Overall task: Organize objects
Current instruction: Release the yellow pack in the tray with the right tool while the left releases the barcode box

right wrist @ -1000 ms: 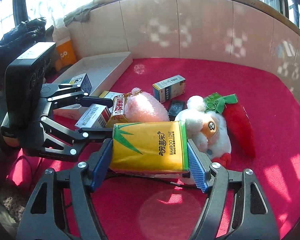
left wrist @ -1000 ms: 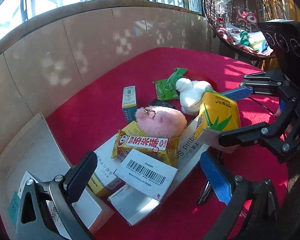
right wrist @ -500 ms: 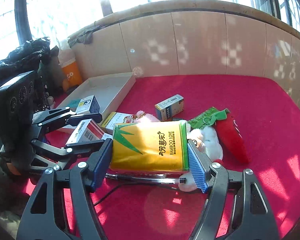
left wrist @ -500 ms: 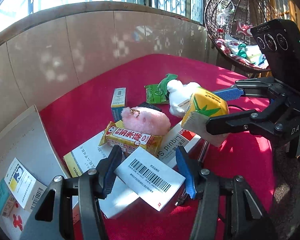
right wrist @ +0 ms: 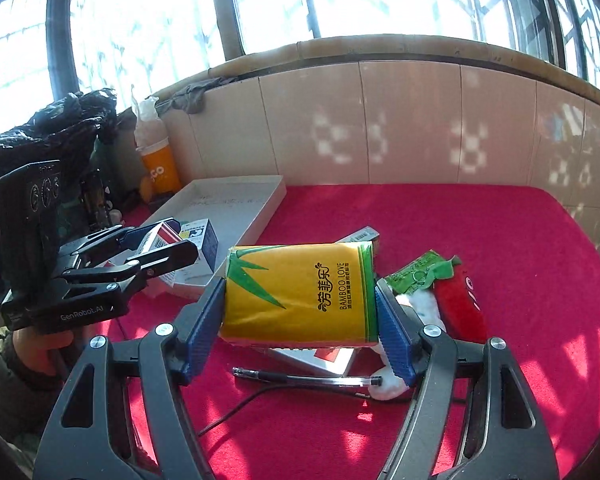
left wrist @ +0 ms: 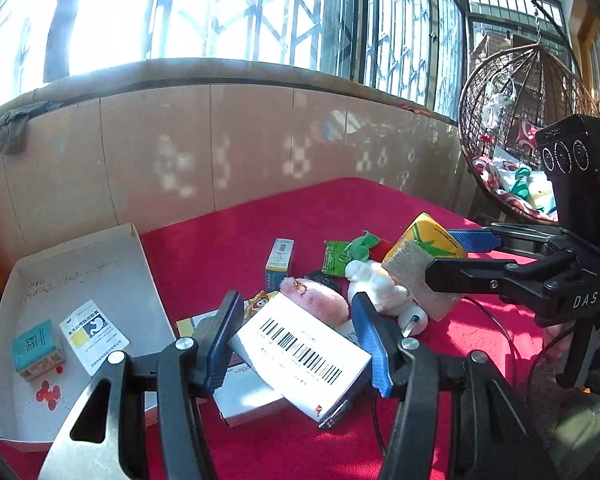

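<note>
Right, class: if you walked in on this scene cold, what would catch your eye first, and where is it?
First, the yellow tissue pack, clamped in the right gripper above the red cloth. Next, the white barcode box held in the left gripper, raised over the pile of boxes and soft toys. To the left sits a white tray already holding two small boxes.

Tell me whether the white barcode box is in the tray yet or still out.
Out. The white barcode box is gripped between the left gripper fingers, tilted, above the red cloth; the tray lies to its left.
</note>
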Available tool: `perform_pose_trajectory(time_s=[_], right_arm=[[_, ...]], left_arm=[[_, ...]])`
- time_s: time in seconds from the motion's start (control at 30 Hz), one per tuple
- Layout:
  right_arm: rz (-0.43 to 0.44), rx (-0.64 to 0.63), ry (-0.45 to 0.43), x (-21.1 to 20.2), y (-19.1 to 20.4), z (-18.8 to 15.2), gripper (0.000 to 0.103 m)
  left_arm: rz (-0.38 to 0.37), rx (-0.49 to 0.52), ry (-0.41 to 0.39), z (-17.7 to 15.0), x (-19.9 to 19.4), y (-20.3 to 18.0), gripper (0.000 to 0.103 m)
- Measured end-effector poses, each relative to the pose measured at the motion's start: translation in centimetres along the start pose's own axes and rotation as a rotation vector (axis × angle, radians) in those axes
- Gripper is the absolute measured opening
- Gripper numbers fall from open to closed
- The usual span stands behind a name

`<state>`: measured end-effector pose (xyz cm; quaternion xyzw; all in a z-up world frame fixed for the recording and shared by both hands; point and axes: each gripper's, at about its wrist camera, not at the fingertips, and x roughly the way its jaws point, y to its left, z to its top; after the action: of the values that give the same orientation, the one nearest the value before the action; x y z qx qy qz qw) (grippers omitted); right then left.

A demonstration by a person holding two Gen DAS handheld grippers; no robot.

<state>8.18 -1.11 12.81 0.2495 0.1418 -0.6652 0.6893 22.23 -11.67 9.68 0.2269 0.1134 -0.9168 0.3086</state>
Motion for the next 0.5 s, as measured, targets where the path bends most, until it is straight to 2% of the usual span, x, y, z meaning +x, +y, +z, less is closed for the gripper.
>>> perform_pose_trajectory(time_s=[0.3, 0.5], right_arm=[[-0.003, -0.035, -0.050, -0.7, 1.4, 2.5, 0.072], [0.017, -0.081, -0.083, -0.5, 3.4, 4.6, 0.072]], left_arm=[[0.102, -0.135, -0.064, 0.1, -2.2, 3.2, 0.056], [0.163, -0.189, -0.089, 0.1, -3.4, 5.3, 0.056]])
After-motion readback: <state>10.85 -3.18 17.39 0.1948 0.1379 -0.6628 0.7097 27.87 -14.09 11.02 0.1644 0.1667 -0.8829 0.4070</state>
